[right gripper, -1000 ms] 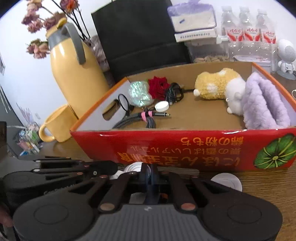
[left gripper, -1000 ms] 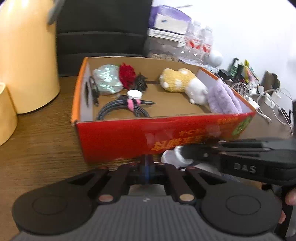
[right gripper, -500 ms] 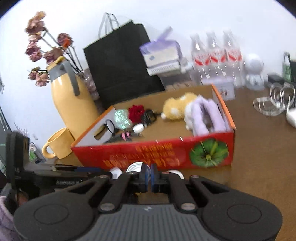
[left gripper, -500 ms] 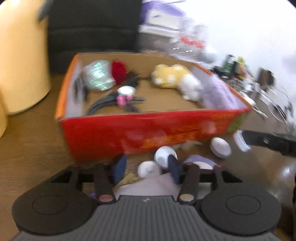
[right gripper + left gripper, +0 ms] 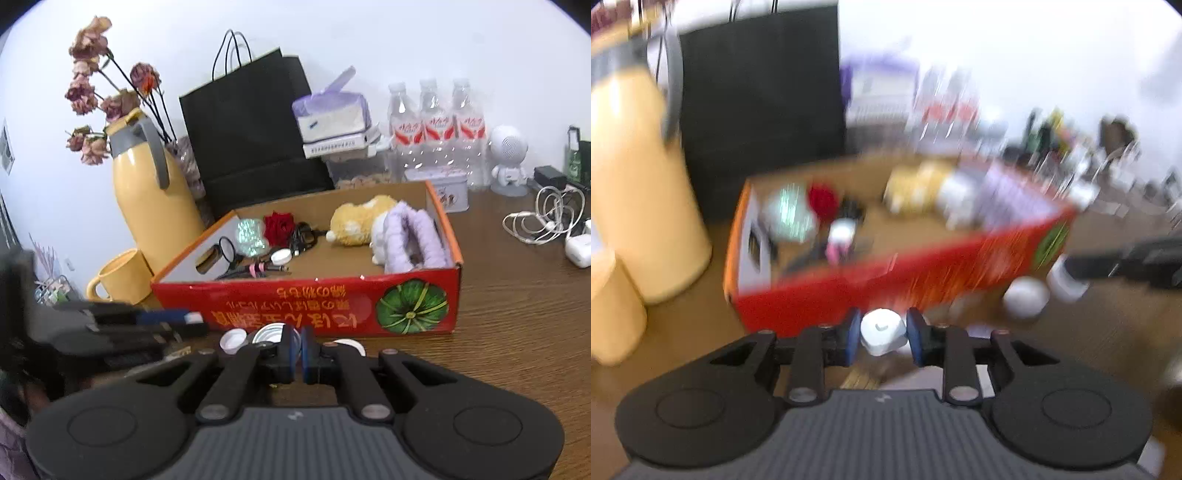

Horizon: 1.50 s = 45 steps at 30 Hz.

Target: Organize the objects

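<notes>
A red cardboard box [image 5: 369, 310] stands on the wooden table and holds cables, a red rose, a yellow plush and a purple plush. In the blurred left wrist view my left gripper [image 5: 880, 334] is shut on a small white round case [image 5: 882, 332], raised in front of the box [image 5: 886, 280]. My right gripper [image 5: 298, 347] is shut and empty, low in front of the box. Small white lids [image 5: 233, 338] lie on the table by it. The left gripper also shows at the left of the right wrist view [image 5: 184, 317].
A yellow thermos [image 5: 147, 199] and yellow mug [image 5: 118, 277] stand left of the box. A black paper bag [image 5: 251, 129], tissue pack, water bottles [image 5: 436, 122] and a white robot figure [image 5: 509, 158] line the back. White cables [image 5: 546, 218] lie at the right.
My left gripper opened, closed on the white round case and lifted it. My right gripper drew back and to the right, staying shut.
</notes>
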Motion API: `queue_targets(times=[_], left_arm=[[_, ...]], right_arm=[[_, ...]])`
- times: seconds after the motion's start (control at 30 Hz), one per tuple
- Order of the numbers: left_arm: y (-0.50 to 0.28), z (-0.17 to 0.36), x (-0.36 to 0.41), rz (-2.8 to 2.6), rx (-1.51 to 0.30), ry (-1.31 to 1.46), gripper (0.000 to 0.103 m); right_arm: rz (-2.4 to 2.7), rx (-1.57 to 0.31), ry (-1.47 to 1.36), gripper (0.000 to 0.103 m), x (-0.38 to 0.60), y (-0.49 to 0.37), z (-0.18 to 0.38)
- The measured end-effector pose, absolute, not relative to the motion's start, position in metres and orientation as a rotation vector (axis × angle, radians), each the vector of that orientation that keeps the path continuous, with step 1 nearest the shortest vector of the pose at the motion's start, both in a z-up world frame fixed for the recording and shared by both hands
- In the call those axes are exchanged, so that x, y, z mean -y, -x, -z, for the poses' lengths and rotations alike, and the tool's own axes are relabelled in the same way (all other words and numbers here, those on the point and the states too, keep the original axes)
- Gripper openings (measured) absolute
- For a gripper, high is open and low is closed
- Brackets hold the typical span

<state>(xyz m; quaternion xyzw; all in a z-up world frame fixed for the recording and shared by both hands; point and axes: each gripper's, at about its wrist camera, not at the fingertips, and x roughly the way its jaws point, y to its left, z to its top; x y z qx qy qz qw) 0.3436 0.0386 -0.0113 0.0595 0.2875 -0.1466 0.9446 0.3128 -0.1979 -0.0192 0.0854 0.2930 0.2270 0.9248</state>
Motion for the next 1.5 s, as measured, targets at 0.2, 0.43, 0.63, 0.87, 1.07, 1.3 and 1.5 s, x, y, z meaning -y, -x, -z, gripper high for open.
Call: queue_targets(times=[0.2,0.43,0.63,0.87,1.07,1.3,1.5], left_arm=[[-0.258,-0.043,-0.026,0.299,-0.485,-0.005,0.028],[-0.149,0.004,0.028,0.425,-0.624,-0.068,0.028],[-0.106,0.046,0.052,0.308,-0.679,-0.208,0.035],[-0.097,0.048,0.038,0.327,-0.694,-0.135,0.046],[-0.105,0.041,0.044,0.327,-0.686,-0.139,0.028],[-0.146,-0.012,0.010,0.355,-0.555,-0.079,0.028],[-0.302,-0.069,-0.027,0.296,-0.513,-0.172,0.029]], right_arm=[[-0.505,-0.557,-0.148,0.003,0.221,-0.239,0.000],[-0.534,-0.697,-0.024,0.003,0.215,-0.143,0.037],[-0.482,-0.678,-0.021,0.015,0.217,-0.112,0.046],[-0.511,-0.636,0.025,0.037,0.213,-0.094,0.042],[-0.493,-0.665,0.087,0.036,0.196,-0.110,0.054],[-0.513,-0.680,0.068,0.027,0.192,-0.139,0.044],[-0.620,-0.517,0.076,0.027,0.183,-0.239,-0.035]])
